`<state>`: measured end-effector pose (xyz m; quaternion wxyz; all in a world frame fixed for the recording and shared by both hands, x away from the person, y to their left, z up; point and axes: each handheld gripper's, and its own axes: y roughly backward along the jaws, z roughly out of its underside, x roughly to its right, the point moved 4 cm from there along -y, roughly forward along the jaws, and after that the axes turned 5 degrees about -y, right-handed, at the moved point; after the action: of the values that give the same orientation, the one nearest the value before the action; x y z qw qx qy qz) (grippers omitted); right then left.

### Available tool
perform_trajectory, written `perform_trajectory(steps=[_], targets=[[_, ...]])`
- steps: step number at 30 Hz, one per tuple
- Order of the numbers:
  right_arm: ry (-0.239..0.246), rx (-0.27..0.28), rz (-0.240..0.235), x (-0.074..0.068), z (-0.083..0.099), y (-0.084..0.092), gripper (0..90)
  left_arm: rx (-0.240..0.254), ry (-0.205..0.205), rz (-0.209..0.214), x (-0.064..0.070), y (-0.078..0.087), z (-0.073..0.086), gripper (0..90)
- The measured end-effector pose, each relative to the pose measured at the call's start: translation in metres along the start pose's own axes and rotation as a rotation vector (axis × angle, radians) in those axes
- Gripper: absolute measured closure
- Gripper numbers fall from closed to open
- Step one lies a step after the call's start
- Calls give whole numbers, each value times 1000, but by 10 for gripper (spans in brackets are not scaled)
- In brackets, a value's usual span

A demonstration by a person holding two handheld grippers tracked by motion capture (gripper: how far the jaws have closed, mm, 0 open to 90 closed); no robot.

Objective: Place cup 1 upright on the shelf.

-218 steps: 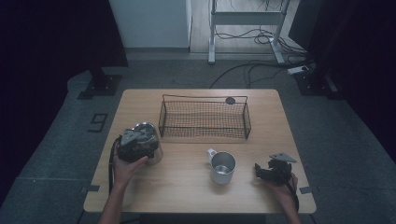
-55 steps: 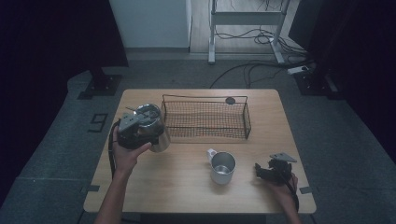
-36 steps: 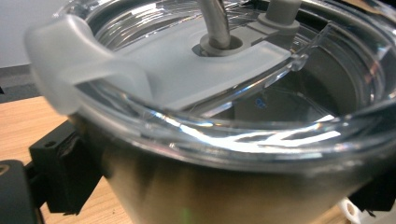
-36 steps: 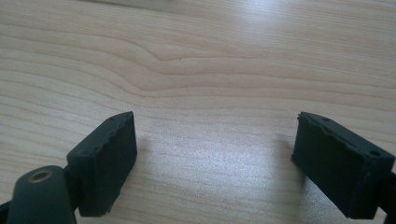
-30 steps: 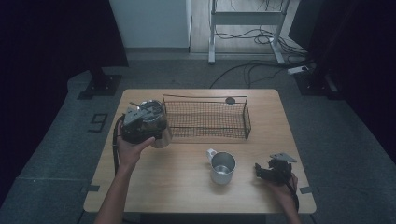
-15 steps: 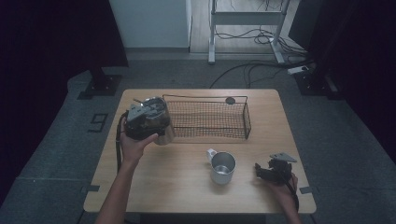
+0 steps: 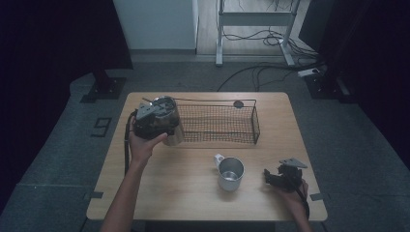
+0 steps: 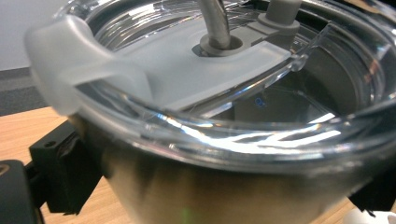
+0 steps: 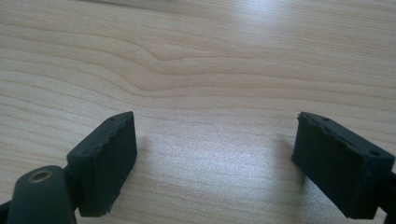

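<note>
Two grippers are working here. The left gripper is clamping a steel tumbler with a clear lid, holding it up at the wire basket's left end, upper left of the high view. The right gripper is sitting at lower right, jaws spread wide over bare table, gripping nothing.
</note>
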<state>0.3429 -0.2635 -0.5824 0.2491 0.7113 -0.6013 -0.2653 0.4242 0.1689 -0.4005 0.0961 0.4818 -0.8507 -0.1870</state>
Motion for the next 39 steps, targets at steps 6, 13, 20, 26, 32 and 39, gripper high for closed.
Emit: perform_trajectory(steps=[6,13,20,26,32,39], targets=[[0,0,0,0,0,0,132,-5,-9,2,4,-5,-2,42],[1,-2,-1,0,0,0,132,-1,-18,-1,6,-6,-9,42],[3,0,0,0,0,0,132,-1,-19,3,7,-11,-17,42],[2,2,0,0,0,0,132,-6,-23,-8,5,-15,-22,42],[3,2,0,0,0,0,132,-2,-9,0,3,-19,-27,42],[2,2,2,0,0,0,132,-6,-4,0,2,-25,-30,42]])
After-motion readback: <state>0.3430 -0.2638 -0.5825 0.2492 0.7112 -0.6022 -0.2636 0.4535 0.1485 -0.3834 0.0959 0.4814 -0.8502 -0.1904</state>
